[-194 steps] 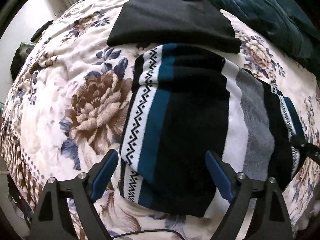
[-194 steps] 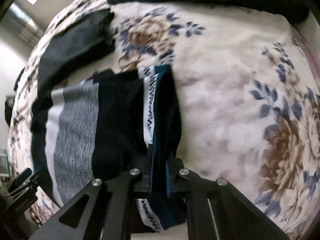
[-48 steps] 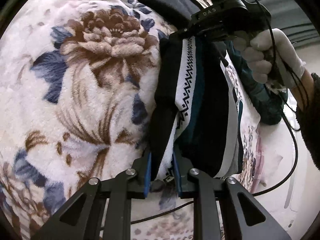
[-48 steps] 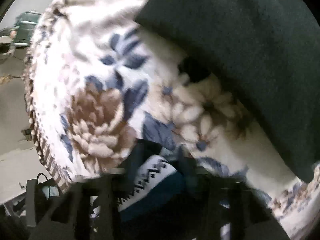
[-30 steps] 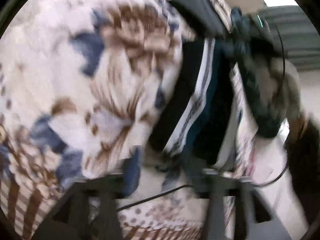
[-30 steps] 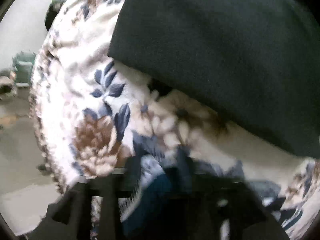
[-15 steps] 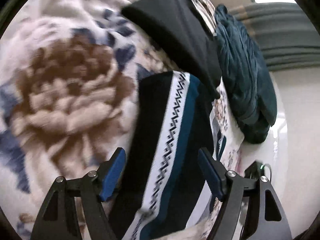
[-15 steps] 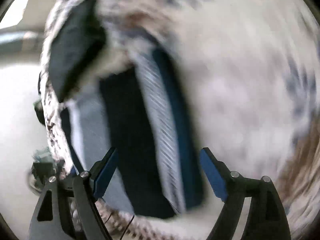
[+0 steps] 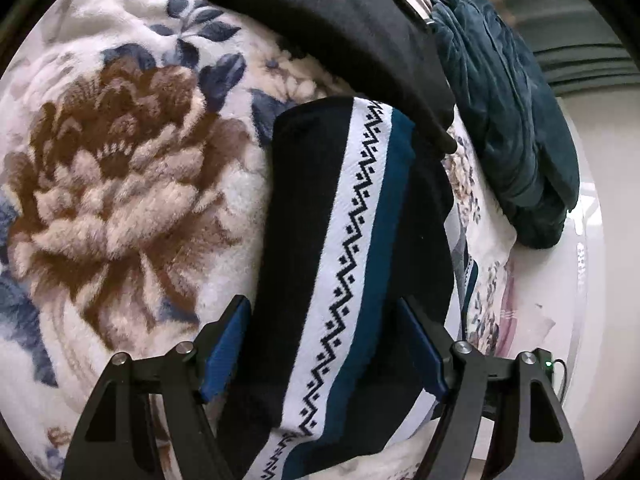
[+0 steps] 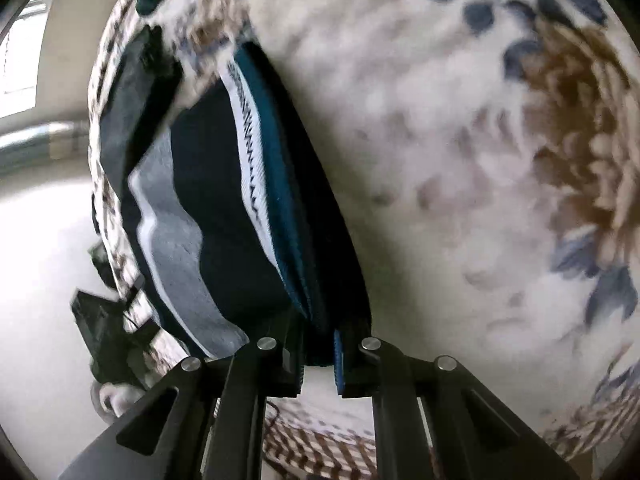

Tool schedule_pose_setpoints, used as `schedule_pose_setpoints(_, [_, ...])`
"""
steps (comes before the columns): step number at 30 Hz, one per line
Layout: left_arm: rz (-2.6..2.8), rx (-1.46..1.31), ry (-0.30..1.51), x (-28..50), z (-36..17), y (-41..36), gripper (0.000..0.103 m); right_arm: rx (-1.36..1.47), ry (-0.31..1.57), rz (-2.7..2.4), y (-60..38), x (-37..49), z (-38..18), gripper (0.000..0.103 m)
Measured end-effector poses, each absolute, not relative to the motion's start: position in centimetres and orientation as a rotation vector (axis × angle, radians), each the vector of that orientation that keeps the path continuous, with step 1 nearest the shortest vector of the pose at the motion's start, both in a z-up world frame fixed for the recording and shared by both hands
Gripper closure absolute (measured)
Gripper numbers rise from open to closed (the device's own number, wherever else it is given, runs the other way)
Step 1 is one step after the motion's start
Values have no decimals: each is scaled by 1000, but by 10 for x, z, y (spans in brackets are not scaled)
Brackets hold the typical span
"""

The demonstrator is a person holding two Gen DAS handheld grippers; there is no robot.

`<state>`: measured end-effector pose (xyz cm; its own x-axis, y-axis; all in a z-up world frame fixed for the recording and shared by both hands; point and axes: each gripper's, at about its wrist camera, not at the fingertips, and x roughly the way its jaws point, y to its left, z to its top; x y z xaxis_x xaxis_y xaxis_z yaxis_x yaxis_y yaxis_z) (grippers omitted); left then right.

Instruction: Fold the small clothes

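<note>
A striped knit garment (image 9: 344, 264), black, white zigzag and teal, lies folded on the floral blanket (image 9: 120, 184). My left gripper (image 9: 324, 344) is open, its blue-padded fingers (image 9: 224, 340) on either side of the garment's near end. In the right wrist view the same garment (image 10: 248, 200) shows a grey and white stripe too. My right gripper (image 10: 318, 356) is shut on the garment's near folded edge.
A folded black garment (image 9: 352, 28) lies just beyond the striped one, touching its far end. A dark teal velvet pile (image 9: 516, 120) sits at the bed's far right edge. The left gripper's body and gloved hand (image 10: 116, 360) show at lower left in the right wrist view.
Half a second ago both grippers were open over the garment. Now the right gripper has closed on its edge; the left stays open and has moved closer.
</note>
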<state>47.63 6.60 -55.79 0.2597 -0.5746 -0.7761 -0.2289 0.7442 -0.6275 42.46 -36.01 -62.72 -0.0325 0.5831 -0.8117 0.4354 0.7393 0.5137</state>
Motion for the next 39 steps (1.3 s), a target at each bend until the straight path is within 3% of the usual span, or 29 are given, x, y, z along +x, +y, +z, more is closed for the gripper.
schedule_pose_setpoints(1, [-268,-743,1322,477,-558,66,30,815,1676,131,-366,425,-629,76])
schedule_pose_setpoints(2, [-272,-746,1325,479,-559,66,30,799,1695,105,-367,427,-634,60])
schedule_pose_setpoints(3, [-278,-753,1326,481,-559,67,30,822,1681,99,-371,429,-635,53])
schedule_pose_setpoints(6, [-285,-759,1323,491,-561,66,30,874,1592,132,-379,434,-632,44])
schedule_pose_setpoints(14, [-278,-593,1257,542,-539,56,30,672,1433,195,-369,544,-636,43])
schedule_pose_setpoints(16, [-265,-548,1248,558,-540,51,30,582,1437,192,-362,561,-637,49])
schedule_pose_setpoints(17, [-263,-533,1238,561,-540,50,30,519,1409,187,-354,569,-632,79])
schedule_pose_setpoints(18, [-270,-519,1217,564,-540,49,40,482,1391,185,-349,572,-628,93])
schedule_pose_setpoints(19, [-273,-507,1203,566,-540,48,49,441,1373,169,-342,576,-621,93])
schedule_pose_setpoints(20, [-272,-498,1197,568,-541,47,66,415,1344,155,-342,574,-614,93])
schedule_pose_setpoints(21, [-272,-486,1194,569,-541,47,69,400,1314,141,-340,574,-607,94])
schedule_pose_setpoints(29, [-211,-504,1189,585,-545,60,75,410,1220,78,-341,590,-593,97])
schedule_pose_setpoints(35, [-201,-536,1217,596,-551,70,73,440,1315,77,-340,603,-621,96])
schedule_pose_setpoints(37, [-193,-587,1214,592,-548,79,69,491,1379,84,-349,602,-627,84])
schedule_pose_setpoints(39, [-183,-643,1197,585,-544,89,41,550,1403,70,-363,589,-623,62])
